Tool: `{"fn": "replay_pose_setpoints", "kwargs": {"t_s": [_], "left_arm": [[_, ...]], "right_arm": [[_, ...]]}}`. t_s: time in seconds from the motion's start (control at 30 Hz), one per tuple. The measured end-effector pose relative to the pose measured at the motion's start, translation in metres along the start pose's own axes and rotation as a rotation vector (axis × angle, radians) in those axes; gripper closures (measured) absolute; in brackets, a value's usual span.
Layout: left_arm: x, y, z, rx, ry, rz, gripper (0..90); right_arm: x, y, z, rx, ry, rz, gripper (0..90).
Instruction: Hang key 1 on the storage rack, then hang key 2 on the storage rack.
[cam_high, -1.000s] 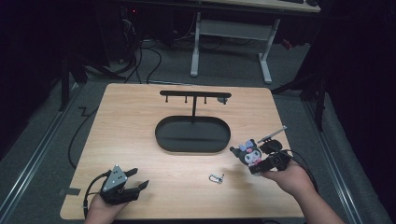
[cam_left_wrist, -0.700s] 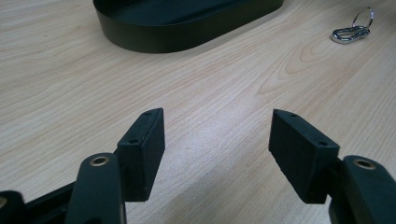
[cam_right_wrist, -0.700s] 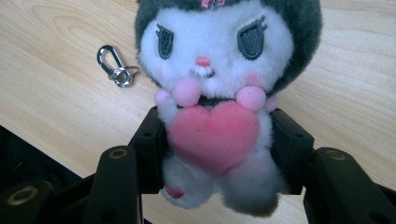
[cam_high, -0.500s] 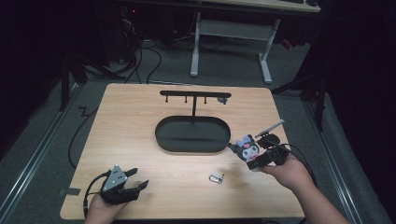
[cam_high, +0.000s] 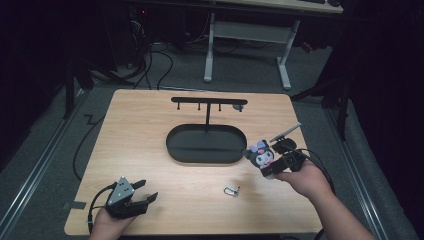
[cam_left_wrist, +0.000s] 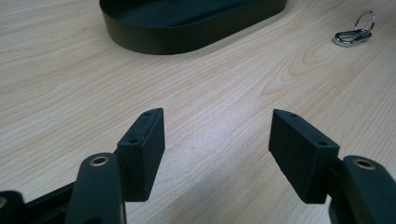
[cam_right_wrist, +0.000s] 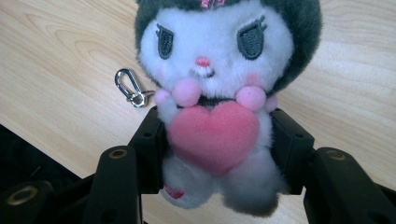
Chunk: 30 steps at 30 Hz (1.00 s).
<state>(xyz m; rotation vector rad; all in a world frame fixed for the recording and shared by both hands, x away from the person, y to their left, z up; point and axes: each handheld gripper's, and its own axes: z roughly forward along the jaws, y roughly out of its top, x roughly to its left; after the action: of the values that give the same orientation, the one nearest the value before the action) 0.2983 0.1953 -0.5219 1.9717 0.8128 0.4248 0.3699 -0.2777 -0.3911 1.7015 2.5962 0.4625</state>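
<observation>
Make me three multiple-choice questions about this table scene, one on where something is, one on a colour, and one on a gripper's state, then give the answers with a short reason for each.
1. Where does the metal clip lie?
A. in the black oval tray
B. on the bare tabletop
C. on the hanger bar

2. What colour is the heart on the plush toy?
A. pink
B. blue
C. yellow

3. What state is the left gripper in?
A. shut on the clip
B. shut on nothing
C. open

Answers: B, the clip rests on wood in front of the black oval tray. A, the right gripper view shows a pink heart. C, its jaws stand wide apart over bare wood.
</observation>
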Motion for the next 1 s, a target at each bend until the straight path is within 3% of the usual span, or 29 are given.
{"fn": "replay_pose_setpoints", "kwargs": {"t_s": [1.0], "left_arm": [[-0.004,0.0,-0.001,0.003,0.002,0.006,36.8]], "right_arm": [[0.006,0.038,-0.021,-0.012,0.019,-0.01,48.5]]}}
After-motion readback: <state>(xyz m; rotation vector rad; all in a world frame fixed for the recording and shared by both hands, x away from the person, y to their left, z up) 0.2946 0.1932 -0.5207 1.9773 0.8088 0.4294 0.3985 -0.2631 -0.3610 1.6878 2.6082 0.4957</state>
